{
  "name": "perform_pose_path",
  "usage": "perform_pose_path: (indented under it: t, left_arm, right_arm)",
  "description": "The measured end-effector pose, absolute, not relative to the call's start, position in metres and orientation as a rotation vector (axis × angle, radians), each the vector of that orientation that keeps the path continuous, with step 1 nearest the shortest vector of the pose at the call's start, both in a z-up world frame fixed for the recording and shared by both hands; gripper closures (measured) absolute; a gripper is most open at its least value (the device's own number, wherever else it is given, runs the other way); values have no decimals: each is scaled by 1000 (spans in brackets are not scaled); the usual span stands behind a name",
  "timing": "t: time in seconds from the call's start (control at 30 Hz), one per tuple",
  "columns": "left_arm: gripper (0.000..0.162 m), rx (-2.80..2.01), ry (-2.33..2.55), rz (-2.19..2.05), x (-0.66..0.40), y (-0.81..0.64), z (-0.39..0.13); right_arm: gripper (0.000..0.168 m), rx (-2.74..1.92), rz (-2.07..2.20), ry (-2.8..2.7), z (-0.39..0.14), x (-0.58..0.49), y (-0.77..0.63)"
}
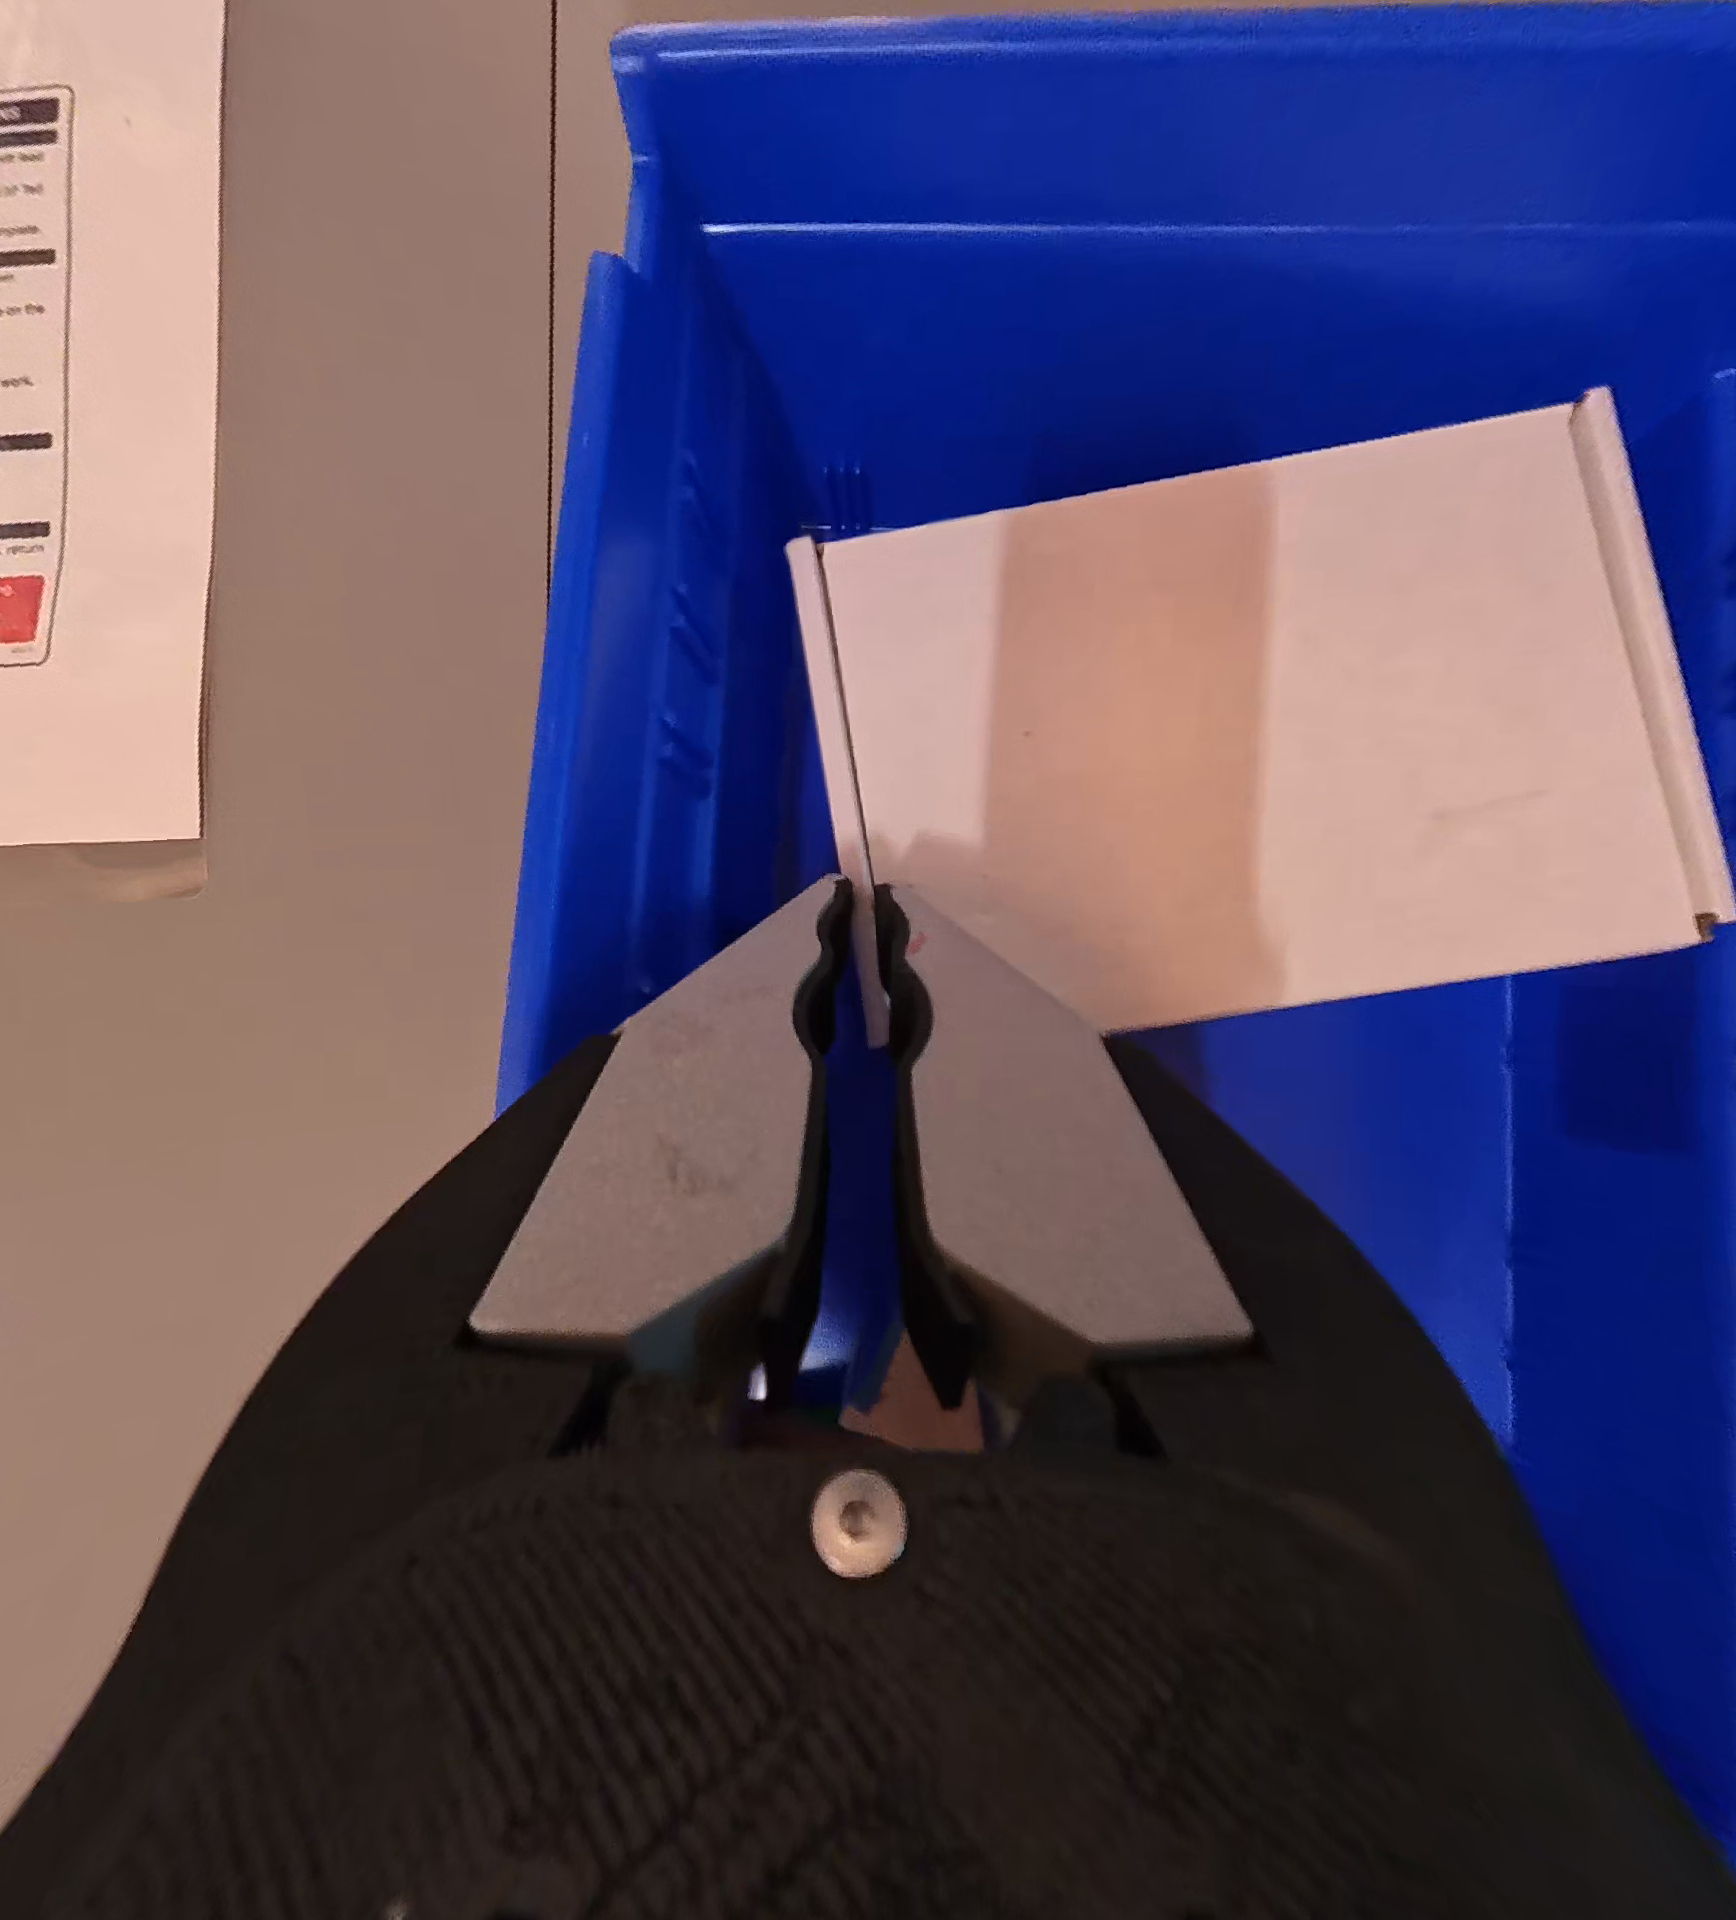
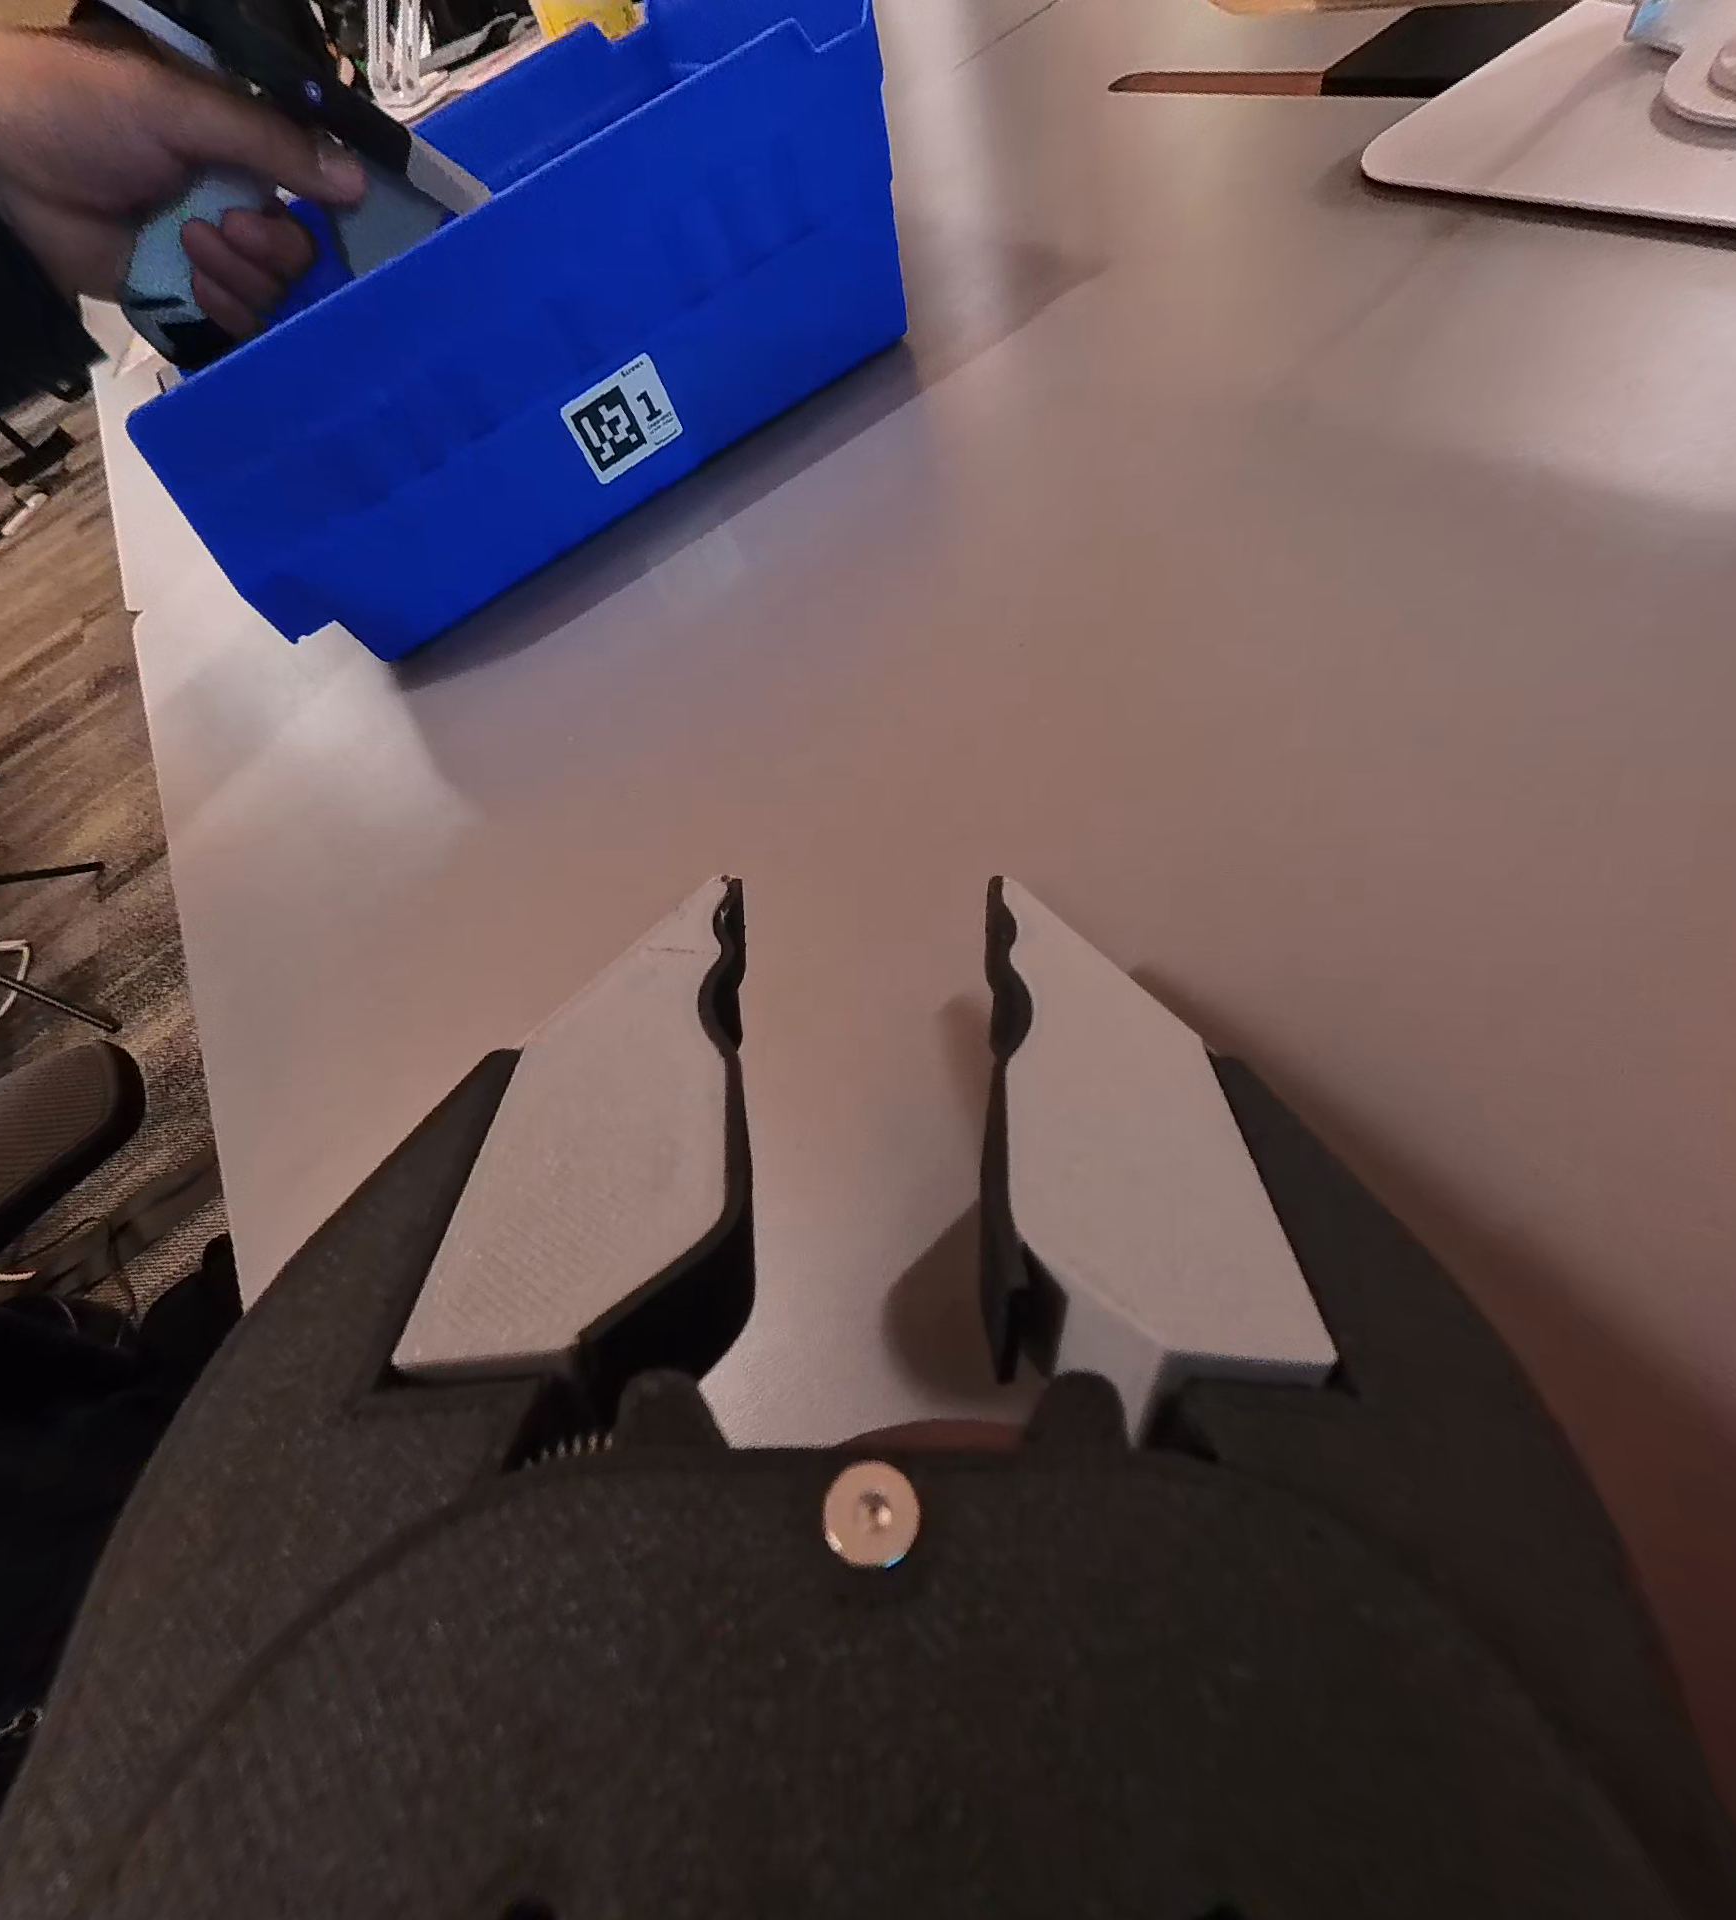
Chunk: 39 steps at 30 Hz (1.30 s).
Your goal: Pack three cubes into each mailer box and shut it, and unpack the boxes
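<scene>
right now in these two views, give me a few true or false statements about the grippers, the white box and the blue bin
1. The left gripper is shut on an edge of the white mailer box. True.
2. The white mailer box lies on the table beside the bin. False: it is held over the inside of the blue bin.
3. The right gripper holds a cube. False: it is open and empty above the table.
4. The blue bin carries a square code sticker on its outer wall. True.
5. The right gripper is reaching into the bin. False: it is apart from the bin, over bare table.
</scene>
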<state>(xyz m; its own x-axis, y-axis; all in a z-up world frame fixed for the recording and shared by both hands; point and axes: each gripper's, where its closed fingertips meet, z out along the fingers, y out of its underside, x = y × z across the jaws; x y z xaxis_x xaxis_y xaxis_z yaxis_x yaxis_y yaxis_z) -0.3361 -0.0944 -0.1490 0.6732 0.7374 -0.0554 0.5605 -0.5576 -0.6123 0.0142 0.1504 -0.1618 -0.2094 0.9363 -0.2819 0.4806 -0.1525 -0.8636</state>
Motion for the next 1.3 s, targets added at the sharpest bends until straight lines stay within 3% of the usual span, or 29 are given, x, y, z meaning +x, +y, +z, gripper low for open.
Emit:
perform_pose_path:
  t: [0.23,0.4,0.57,0.8,0.83,0.9,0.97,1.1,1.3]
  left_arm:
    - [160,-2277,-963,548,-336,-96,-149]
    - [161,-2260,-1005,385,-337,-100,-149]
    - [162,-2227,-931,521,-345,-97,-114]
    - [162,-2477,-691,519,-314,-86,-106]
    - [157,-2520,-624,469,-305,-84,-110]
    - [121,-2598,-455,491,-297,-84,-115]
    - [120,-2677,-288,665,-301,-94,-121]
    - [87,-2843,-24,785,-301,-104,-150]
    - [70,-2726,637,1046,-310,-72,-153]
  right_arm:
    - [124,-1598,1333,-1673,-162,14,149]
    - [124,-1595,1331,-1676,-162,15,149]
    - [124,-1601,1341,-1672,-162,15,149]
    - [124,-1599,1346,-1668,-161,15,149]
    - [124,-1599,1350,-1667,-161,15,149]
    - [124,-1599,1351,-1670,-161,16,149]
    - [124,-1599,1347,-1676,-162,16,148]
    - [124,-1600,1347,-1676,-162,16,148]
    - [124,-1613,1377,-1659,-161,16,149]
